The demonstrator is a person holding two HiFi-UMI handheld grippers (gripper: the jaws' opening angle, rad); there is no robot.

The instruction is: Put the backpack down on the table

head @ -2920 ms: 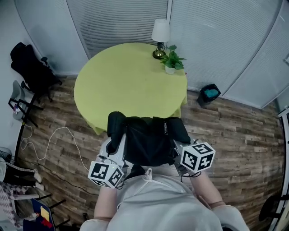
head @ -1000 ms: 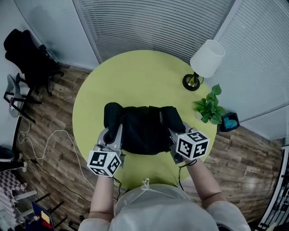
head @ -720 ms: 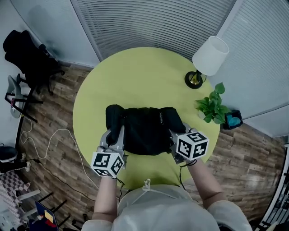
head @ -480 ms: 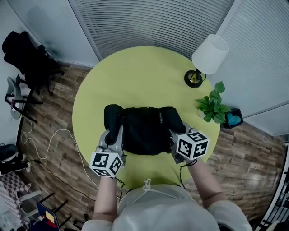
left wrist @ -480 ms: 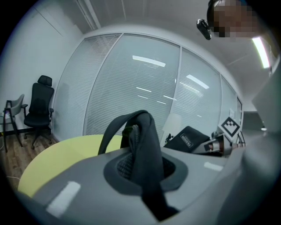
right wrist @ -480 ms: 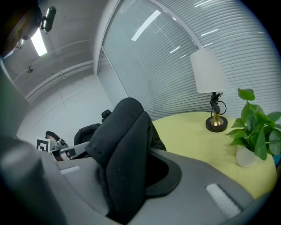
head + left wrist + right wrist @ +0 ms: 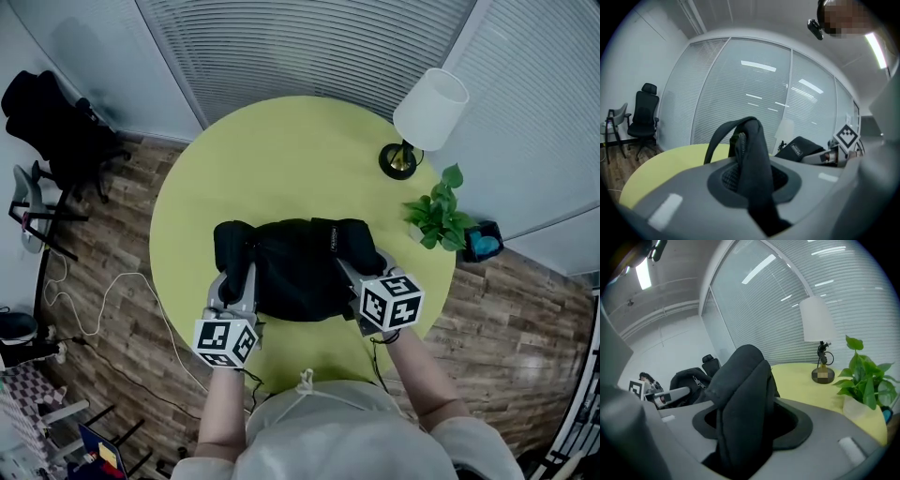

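Most of the job looks done: the backpack [image 7: 300, 270] lies flat on the yellow-green table [image 7: 281, 159], close to your edge of it. Your left gripper [image 7: 240, 279] has its jaws opening, yet they pinch a thin strap of the bag. Your right gripper [image 7: 351, 274] also has its jaws opening, spread wider, with a padded fold standing loosely between them. What is left, by my reading, is to let go fully on both sides and draw clear without dragging the bag.
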